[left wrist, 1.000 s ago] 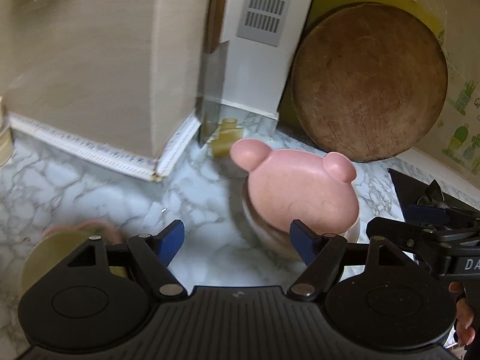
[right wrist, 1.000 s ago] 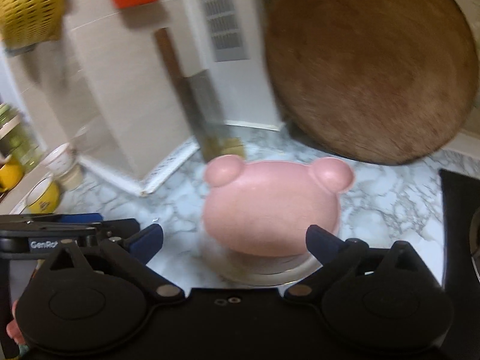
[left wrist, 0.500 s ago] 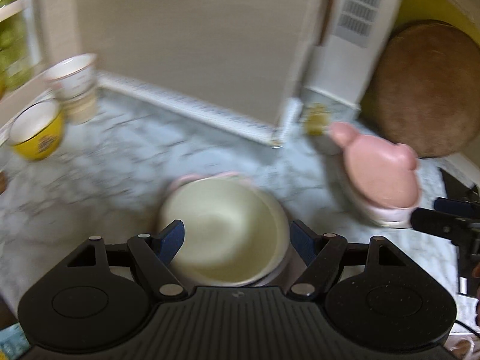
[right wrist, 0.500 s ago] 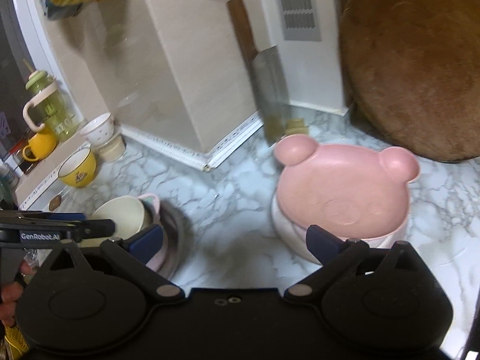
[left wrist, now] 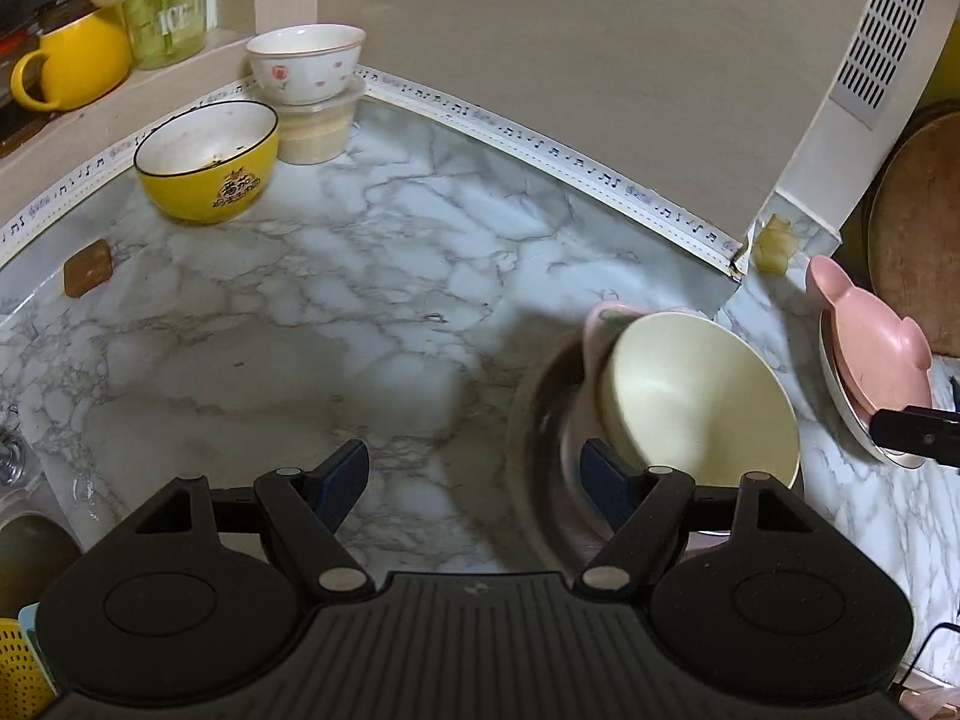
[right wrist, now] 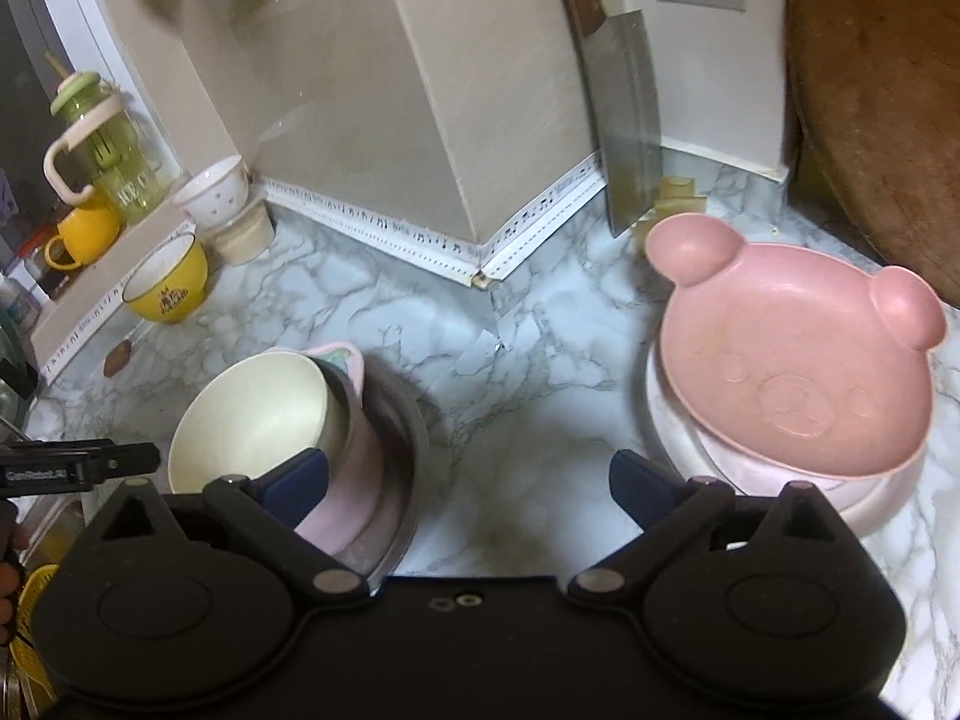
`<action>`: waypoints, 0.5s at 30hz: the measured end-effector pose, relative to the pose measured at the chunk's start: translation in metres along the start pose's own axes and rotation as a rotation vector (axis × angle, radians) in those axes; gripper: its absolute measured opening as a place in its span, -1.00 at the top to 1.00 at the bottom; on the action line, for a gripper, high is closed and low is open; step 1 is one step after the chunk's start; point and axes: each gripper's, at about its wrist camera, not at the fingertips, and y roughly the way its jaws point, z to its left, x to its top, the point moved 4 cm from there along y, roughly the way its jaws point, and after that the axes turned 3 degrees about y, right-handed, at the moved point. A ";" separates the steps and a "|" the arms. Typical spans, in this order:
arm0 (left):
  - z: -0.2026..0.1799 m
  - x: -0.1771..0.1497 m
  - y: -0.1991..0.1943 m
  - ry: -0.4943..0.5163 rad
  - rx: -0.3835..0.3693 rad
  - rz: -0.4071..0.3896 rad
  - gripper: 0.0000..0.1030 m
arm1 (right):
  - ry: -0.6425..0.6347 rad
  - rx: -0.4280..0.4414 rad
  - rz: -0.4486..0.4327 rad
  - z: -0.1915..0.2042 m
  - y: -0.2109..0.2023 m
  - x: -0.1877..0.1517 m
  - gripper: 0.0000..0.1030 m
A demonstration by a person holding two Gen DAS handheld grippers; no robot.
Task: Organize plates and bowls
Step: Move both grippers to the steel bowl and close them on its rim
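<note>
- On the marble counter (left wrist: pixel 336 312), the left gripper (left wrist: pixel 474 474) hangs with its blue-tipped fingers spread wide, gripping nothing.
- Just off its right fingertip sits a cream bowl (left wrist: pixel 690 396), tilted, nested in a pink bowl (right wrist: pixel 351 420) that sits in a dark metal dish (right wrist: pixel 399 450).
- Over to the right, the right gripper (right wrist: pixel 468 480) is also wide apart and empty, above bare counter between the two stacks.
- A pink bear-shaped plate (right wrist: pixel 792 366) rests on a white plate (right wrist: pixel 864 504), well apart from the cream bowl.
- Near the wall stand a yellow bowl (left wrist: pixel 210 171) and a small floral bowl (left wrist: pixel 306 63) on a tub.
</note>
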 end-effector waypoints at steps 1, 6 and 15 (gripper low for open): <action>0.003 -0.001 0.001 0.003 -0.001 0.001 -0.50 | -0.007 0.004 0.009 0.002 0.003 0.000 -0.89; 0.011 -0.004 0.020 -0.014 -0.051 0.029 -0.50 | -0.044 -0.006 0.037 0.006 0.026 0.001 -0.70; 0.020 -0.009 0.051 -0.100 -0.116 0.099 -0.47 | -0.034 0.002 0.127 0.008 0.058 -0.010 -0.24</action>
